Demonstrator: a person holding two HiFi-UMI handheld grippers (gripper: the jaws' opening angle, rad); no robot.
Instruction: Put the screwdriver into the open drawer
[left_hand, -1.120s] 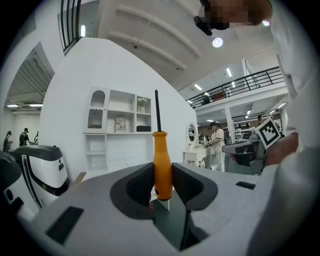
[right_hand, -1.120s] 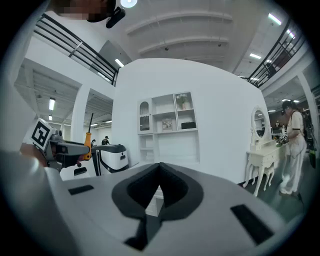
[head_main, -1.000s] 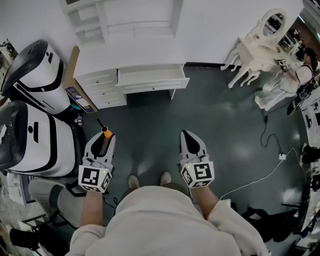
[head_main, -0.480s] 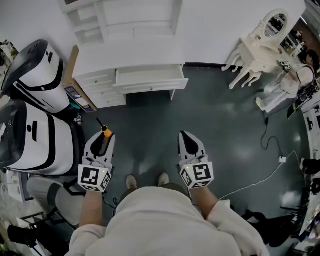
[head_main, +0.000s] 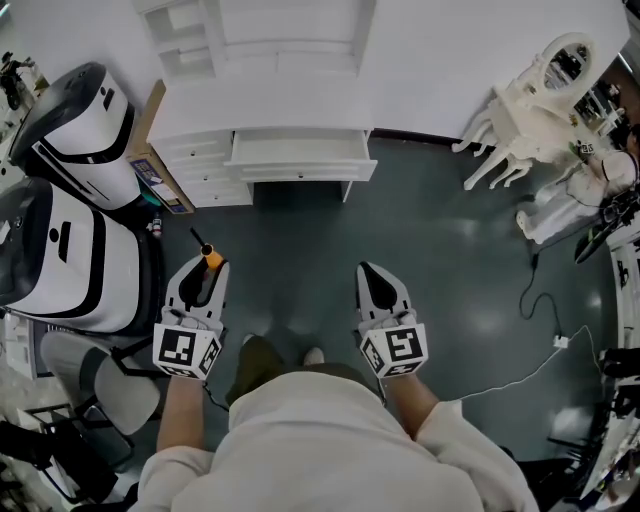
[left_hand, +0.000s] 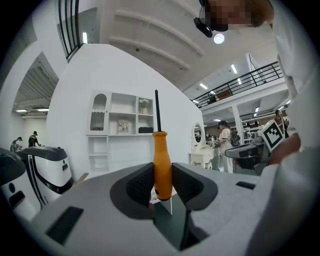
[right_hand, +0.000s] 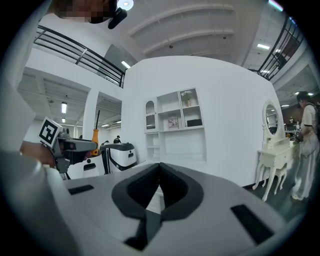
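My left gripper (head_main: 205, 272) is shut on a screwdriver (left_hand: 162, 167) with an orange handle and a black shaft that stands upright between the pads (left_hand: 140, 183). In the head view the screwdriver (head_main: 209, 256) pokes out past the gripper at the left. Ahead stands a white desk (head_main: 270, 105) with its wide drawer (head_main: 300, 156) pulled open. My right gripper (head_main: 378, 285) is level with the left one, its jaws shut with nothing between them (right_hand: 159, 186). Both grippers point at the desk, well short of it.
Two large white and black machines (head_main: 65, 215) stand at the left, close to my left gripper. A white dressing table with a mirror (head_main: 545, 95) is at the right. A white cable (head_main: 520, 365) lies on the dark floor (head_main: 450, 260). A cardboard piece (head_main: 150, 150) leans beside the desk.
The person has stepped toward the desk, so the desk and open drawer sit slightly nearer. Both grippers keep their pose; the screwdriver stays gripped.
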